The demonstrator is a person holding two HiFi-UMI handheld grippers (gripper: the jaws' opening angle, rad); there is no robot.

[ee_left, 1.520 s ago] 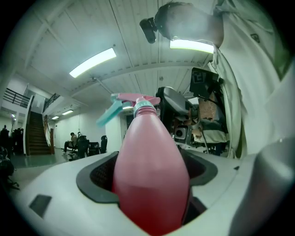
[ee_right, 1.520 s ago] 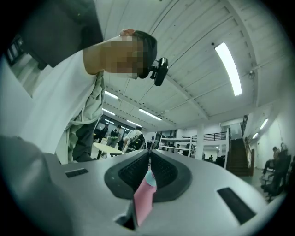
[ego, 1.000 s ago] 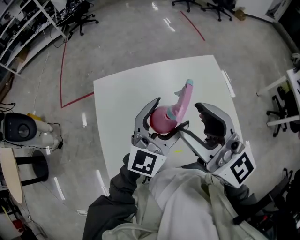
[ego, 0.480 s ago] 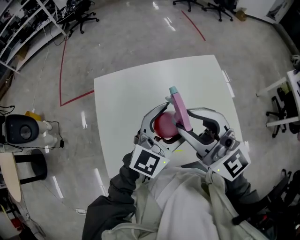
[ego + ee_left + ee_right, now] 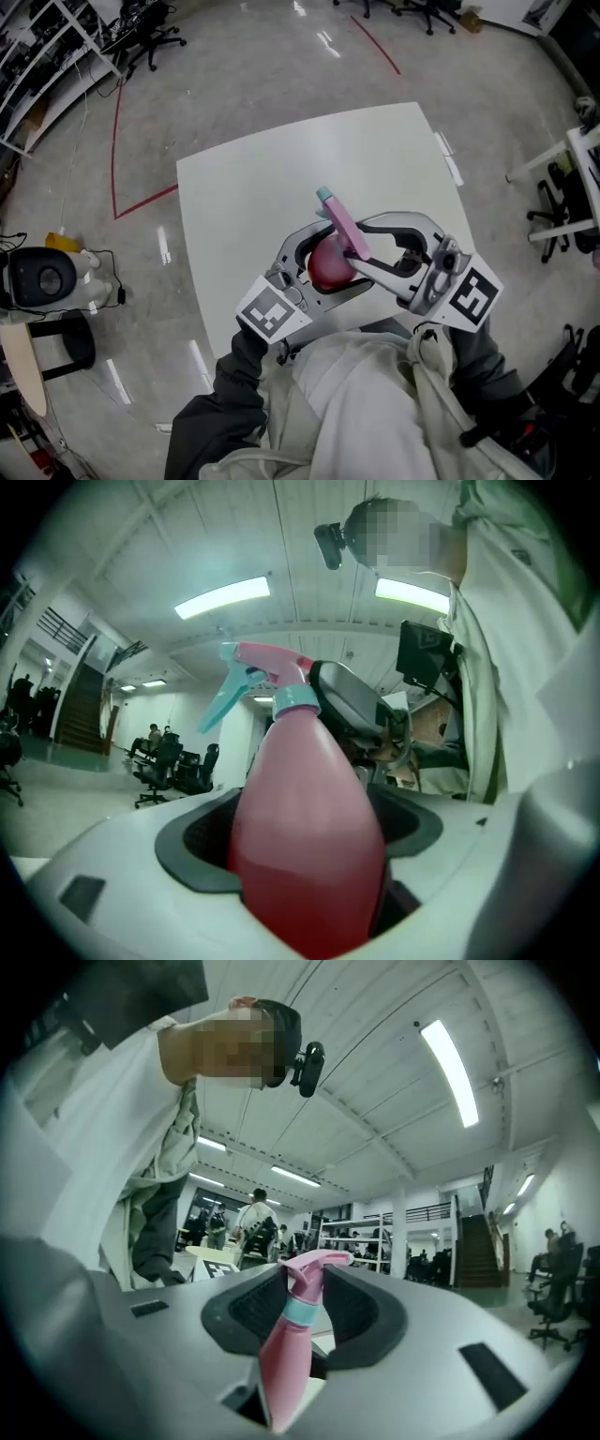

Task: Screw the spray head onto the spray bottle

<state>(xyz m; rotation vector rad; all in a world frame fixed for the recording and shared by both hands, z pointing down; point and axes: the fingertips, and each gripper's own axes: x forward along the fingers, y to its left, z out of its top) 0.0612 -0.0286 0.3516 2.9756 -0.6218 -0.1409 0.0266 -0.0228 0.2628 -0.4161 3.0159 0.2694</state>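
Note:
My left gripper (image 5: 330,261) is shut on the body of a pink spray bottle (image 5: 327,267) and holds it above the white table (image 5: 244,187). In the left gripper view the bottle (image 5: 305,799) fills the gap between the jaws (image 5: 300,834). The pink spray head (image 5: 339,220) with its teal trigger sits on the bottle's neck and points up and left. My right gripper (image 5: 354,246) has just been closing and is now shut on the spray head (image 5: 314,1267) just above the teal collar (image 5: 300,1314).
The table edge lies near the person's body. Office chairs (image 5: 155,37) and shelving (image 5: 37,56) stand at the far left. A red line (image 5: 117,141) marks the floor. A black device (image 5: 37,278) sits at the left, and a white desk (image 5: 586,155) at the right.
The right gripper has closed round the spray head. The head has swung from pointing up-right to up-left. Both grippers have come closer together and sunk a little.

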